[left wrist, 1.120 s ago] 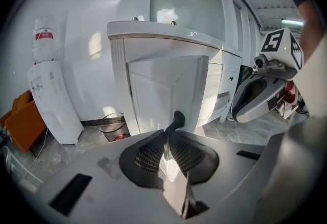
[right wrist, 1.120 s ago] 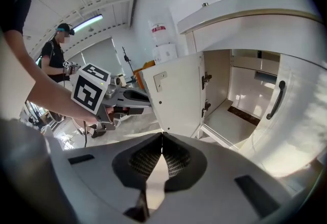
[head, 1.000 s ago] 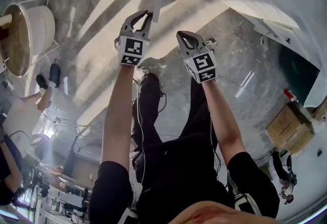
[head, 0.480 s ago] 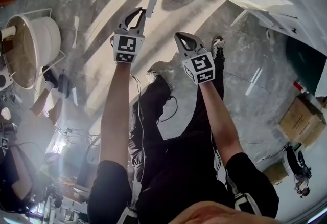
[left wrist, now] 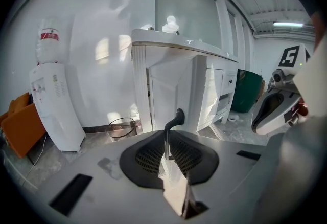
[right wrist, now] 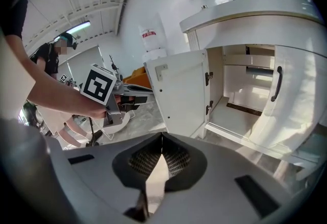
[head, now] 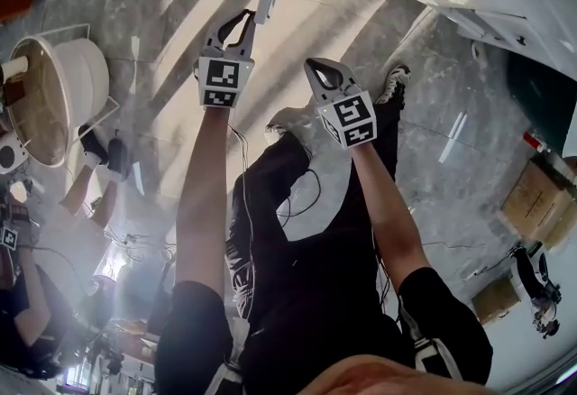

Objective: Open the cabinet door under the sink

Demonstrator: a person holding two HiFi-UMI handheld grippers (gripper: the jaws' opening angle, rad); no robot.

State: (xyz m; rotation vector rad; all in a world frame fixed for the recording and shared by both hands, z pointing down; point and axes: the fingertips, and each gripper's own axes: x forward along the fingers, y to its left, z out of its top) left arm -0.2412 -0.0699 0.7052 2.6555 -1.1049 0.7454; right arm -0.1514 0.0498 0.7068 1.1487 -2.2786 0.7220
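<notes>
Gripping the upright black door handle (left wrist: 175, 117) dead ahead in the closed left tongs (head: 251, 23), holding the cabinet door (right wrist: 180, 96) swung wide open; carrying the right tongs (right wrist: 162, 138) shut, empty, just beside

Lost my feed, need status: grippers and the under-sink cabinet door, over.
Left gripper shut on door handle. Right gripper shut, empty, off to the side. Cabinet door stands wide open, shelf space showing. No obstruction seen.

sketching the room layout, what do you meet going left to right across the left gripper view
orange seat → water dispenser → wire ring on the floor → sink cabinet → green bin → right tool
</notes>
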